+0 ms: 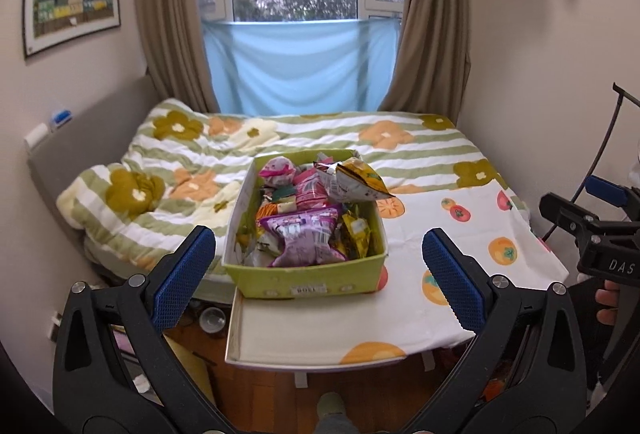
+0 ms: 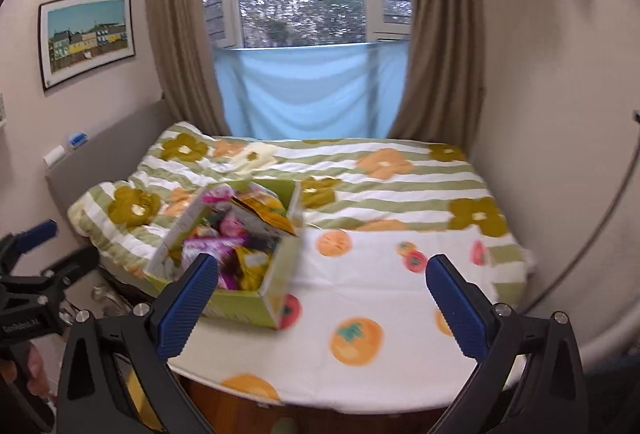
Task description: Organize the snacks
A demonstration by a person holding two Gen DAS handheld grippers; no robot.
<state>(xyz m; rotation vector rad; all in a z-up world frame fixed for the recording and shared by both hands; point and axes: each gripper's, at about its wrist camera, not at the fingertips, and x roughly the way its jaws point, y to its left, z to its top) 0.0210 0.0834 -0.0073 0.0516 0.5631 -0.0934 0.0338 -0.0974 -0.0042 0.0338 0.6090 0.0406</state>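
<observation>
Your left gripper (image 1: pixel 320 274) and right gripper (image 2: pixel 320 298) both gape empty (staged to reach); snack box (image 1: pixel 304 278) at 12 o'clock.

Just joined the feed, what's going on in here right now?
A person holds a gripper in each hand over a table beside the bed. Both the left gripper and right gripper are open and empty. A green box crammed with snack packets sits on the fruit-print tablecloth. Nothing has been taken out yet.
</observation>
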